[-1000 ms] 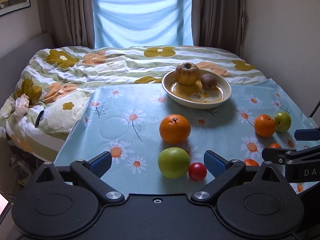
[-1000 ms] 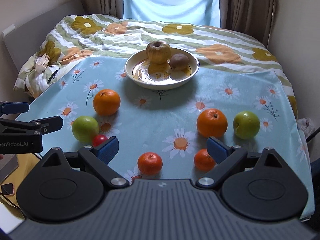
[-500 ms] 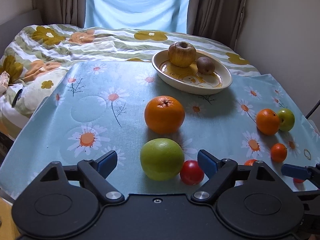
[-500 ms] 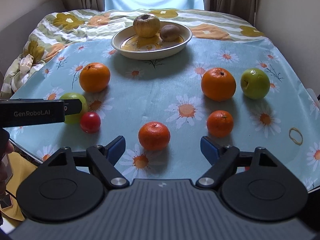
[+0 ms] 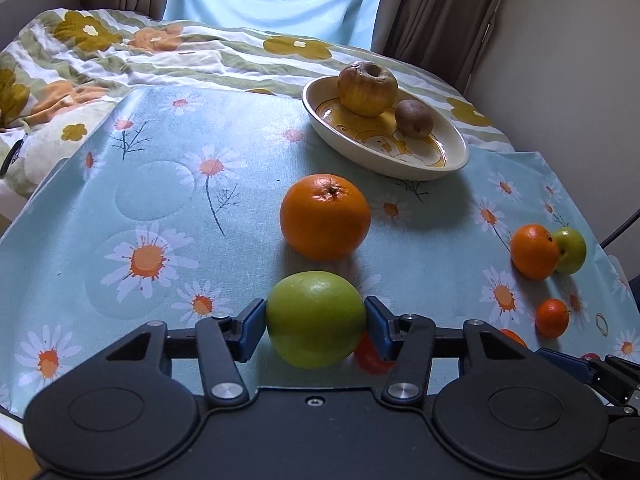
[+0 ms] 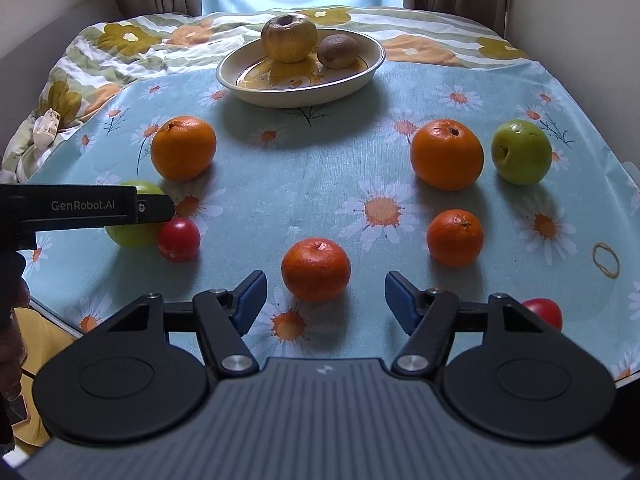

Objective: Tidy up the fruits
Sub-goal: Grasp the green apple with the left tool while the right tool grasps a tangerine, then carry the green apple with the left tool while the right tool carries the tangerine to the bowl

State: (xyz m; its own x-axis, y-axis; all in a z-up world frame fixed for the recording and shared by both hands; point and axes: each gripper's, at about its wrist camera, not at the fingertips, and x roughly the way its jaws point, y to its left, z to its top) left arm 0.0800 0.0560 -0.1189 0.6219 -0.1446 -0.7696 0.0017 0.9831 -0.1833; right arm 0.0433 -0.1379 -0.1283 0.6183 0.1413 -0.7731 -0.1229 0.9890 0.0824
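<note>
Daisy-print tablecloth (image 6: 320, 168) carries bowl (image 6: 372, 65), oranges (image 6: 447, 154), green apples (image 6: 521, 151), tangerines (image 6: 315, 269), red tomatoes (image 6: 179, 239), rubber band (image 6: 606, 259).

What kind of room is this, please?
Most likely a bedroom at home: a bed with a flowered quilt stands behind the table's daisy cloth, and brown curtains hang at a window. A dish of fruit suggests a household.

You've got a daisy tablecloth (image 6: 320, 168) on the surface, a rubber band (image 6: 607, 259) lying near its right edge, a flowery duvet (image 5: 160, 52) behind, and brown curtains (image 5: 432, 12) by the window.
</note>
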